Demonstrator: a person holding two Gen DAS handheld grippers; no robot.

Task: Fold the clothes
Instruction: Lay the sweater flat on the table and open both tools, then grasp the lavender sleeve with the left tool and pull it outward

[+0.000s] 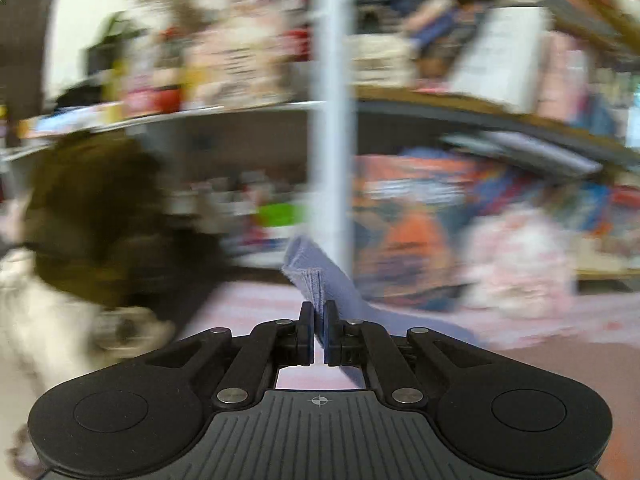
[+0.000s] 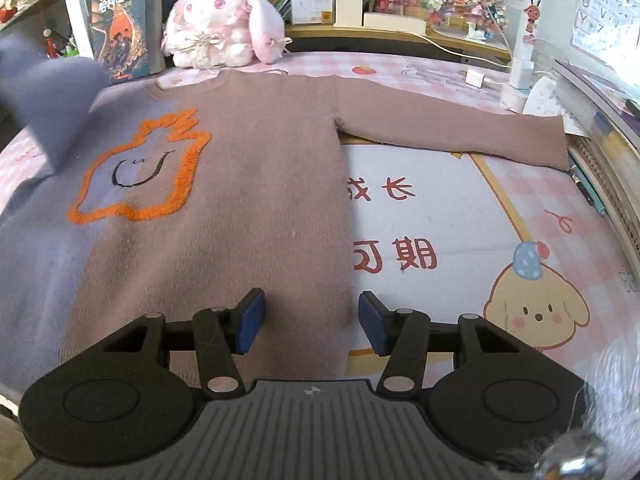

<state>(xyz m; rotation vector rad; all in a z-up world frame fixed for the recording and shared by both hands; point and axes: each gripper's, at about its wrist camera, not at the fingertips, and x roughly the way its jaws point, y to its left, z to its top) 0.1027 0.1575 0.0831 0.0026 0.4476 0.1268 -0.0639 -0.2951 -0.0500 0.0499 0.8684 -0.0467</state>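
A two-tone sweater [image 2: 248, 184], mauve on the right half and lavender on the left, lies flat on the pink printed mat [image 2: 460, 208], with an orange-outlined patch [image 2: 136, 176] on the chest. Its mauve sleeve [image 2: 452, 128] stretches out to the right. My left gripper [image 1: 319, 310] is shut on the lavender sleeve cuff [image 1: 316, 276] and holds it lifted; that raised sleeve shows blurred in the right wrist view [image 2: 52, 100] at the upper left. My right gripper [image 2: 310, 312] is open and empty, hovering over the sweater's lower right hem edge.
A pink plush rabbit [image 2: 220, 24] sits behind the collar, beside a book [image 2: 120, 28] and shelves of books. A white charger and cable [image 2: 476, 76] lie at the back right, stacked books [image 2: 608, 144] along the right edge. The left wrist view is motion-blurred, with a white post [image 1: 330, 112].
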